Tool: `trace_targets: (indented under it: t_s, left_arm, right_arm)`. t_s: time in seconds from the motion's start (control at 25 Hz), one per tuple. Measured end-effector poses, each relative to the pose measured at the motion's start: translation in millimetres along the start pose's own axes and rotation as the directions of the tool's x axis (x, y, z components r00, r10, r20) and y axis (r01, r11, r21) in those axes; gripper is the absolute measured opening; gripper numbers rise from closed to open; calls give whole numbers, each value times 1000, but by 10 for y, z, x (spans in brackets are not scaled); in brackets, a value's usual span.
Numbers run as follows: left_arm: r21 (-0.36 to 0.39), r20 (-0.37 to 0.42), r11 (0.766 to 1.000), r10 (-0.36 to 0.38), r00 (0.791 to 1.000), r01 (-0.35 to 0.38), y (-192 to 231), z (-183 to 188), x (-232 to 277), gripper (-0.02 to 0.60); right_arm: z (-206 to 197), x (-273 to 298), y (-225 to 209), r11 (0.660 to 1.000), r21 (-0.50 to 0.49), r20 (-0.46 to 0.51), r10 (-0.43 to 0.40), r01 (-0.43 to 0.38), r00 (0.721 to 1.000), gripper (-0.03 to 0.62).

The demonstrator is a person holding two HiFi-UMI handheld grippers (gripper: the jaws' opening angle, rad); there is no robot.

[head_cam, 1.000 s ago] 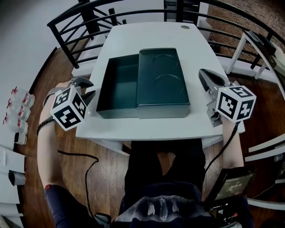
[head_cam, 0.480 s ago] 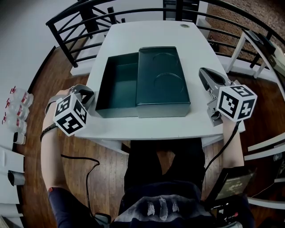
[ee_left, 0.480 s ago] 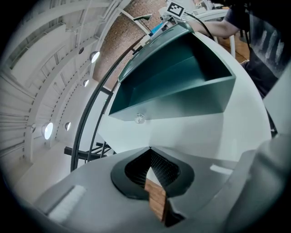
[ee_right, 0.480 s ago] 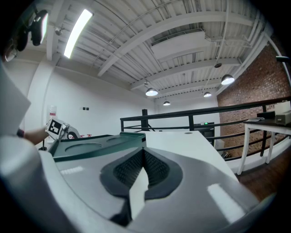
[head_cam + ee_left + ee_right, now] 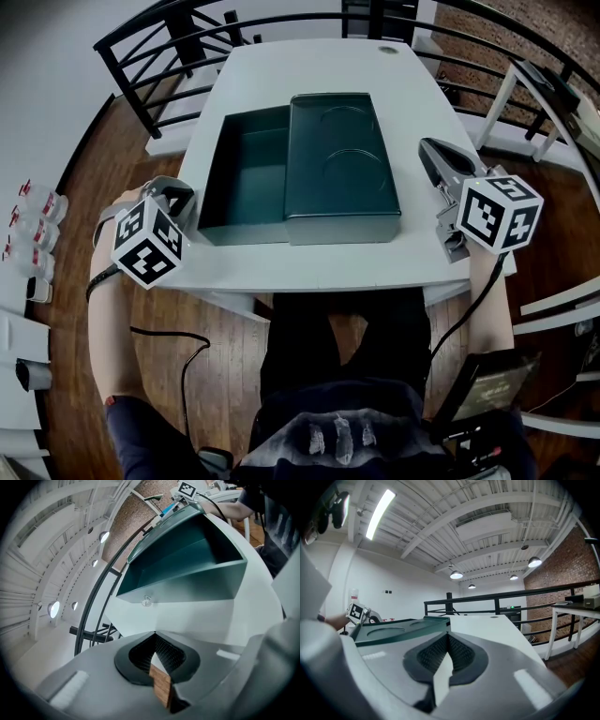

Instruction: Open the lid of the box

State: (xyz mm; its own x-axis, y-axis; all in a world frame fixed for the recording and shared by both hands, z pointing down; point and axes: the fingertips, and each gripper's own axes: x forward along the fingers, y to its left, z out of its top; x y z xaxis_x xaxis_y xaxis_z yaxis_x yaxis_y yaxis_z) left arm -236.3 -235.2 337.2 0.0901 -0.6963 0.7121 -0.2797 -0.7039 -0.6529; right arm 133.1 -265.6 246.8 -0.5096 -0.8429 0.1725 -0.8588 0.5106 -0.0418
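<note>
A dark green box (image 5: 246, 169) lies on the white table (image 5: 309, 264) with its inside showing. Its lid (image 5: 339, 164), with two round embossed shapes, sits over the box's right part. My left gripper (image 5: 178, 197) hangs at the table's left edge, beside the box and apart from it, shut with nothing between its jaws. In the left gripper view the gripper (image 5: 154, 651) faces the box's (image 5: 187, 559) near wall. My right gripper (image 5: 429, 152) rests over the table's right edge, right of the lid, shut and empty. The right gripper view has the gripper (image 5: 447, 644) alongside the lid (image 5: 401, 627).
A black railing (image 5: 159, 47) curves round the far side of the table. Bottles (image 5: 33, 220) stand on the wooden floor at the left. A second white table (image 5: 553, 94) is at the far right. A small round cap (image 5: 388, 52) marks the table's far edge.
My left gripper's jaws have closed and it has drifted slightly back toward the table's left edge. The right gripper and the box have stayed where they were.
</note>
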Motion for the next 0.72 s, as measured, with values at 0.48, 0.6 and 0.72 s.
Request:
trace_targets:
  t_s: [0.48,0.6,0.72]
  left_arm:
    - [-97,42,994,46,998,-42,43,47,11,14]
    - [-129,66,990,60,996,-51,62,69,23,14]
    - [-186,92,981,74,993,-56,75,63,18,14]
  right_arm:
    - [6,2,4,1000,-1,-1,-1,1,1000,5]
    - [6,3,0,1000,-1,0,-2,2,1000,5]
    - [3,3,4,1000,-1,-1,0,0,1000,5]
